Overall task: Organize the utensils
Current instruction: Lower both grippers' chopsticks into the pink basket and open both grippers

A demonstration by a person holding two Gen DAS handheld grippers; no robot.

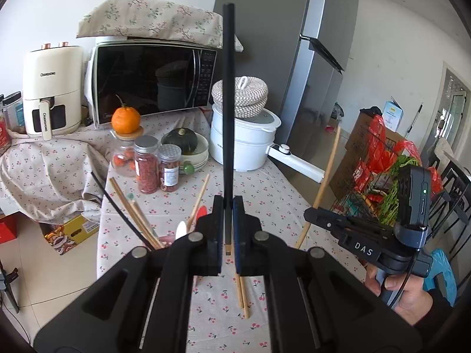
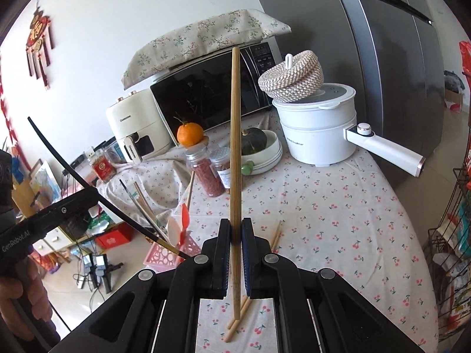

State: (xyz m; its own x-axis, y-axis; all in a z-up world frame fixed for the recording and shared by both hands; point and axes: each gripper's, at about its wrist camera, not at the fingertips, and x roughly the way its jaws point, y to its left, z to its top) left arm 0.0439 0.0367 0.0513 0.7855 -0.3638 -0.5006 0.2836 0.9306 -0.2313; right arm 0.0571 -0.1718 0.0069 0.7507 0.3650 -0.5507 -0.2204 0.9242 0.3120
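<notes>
While the left wrist view looks down over a cherry-print tablecloth [image 1: 282, 194], the left gripper [image 1: 228, 229] has its jaws pressed together on a black chopstick [image 1: 228, 103], which stands nearly upright above the fingers, its lower end showing just below the pads. Off to the right in this view, the right gripper [image 1: 316, 214] is held by a hand [image 1: 409, 297] wrapped around its grip, with a bamboo chopstick [image 1: 323, 182] slanting up through it. Two more bamboo chopsticks [image 1: 243, 297] lie flat on the cloth beneath the left gripper. Near the table's left edge, several chopsticks and a red spoon stand in a holder that the gripper body hides in this view.

From the right wrist view, the right gripper [image 2: 235, 235] points downward over the table, jaws clamped on the bamboo chopstick [image 2: 235, 147], which rises almost vertical. At the left edge a hand [image 2: 26, 288] grips the left gripper [image 2: 88, 195], from which the black chopstick [image 2: 61, 158] runs diagonally. A pink holder [image 2: 164, 253] with utensils stands near the table's left edge, and the loose pair [image 2: 238, 314] lies on the cloth below.
</notes>
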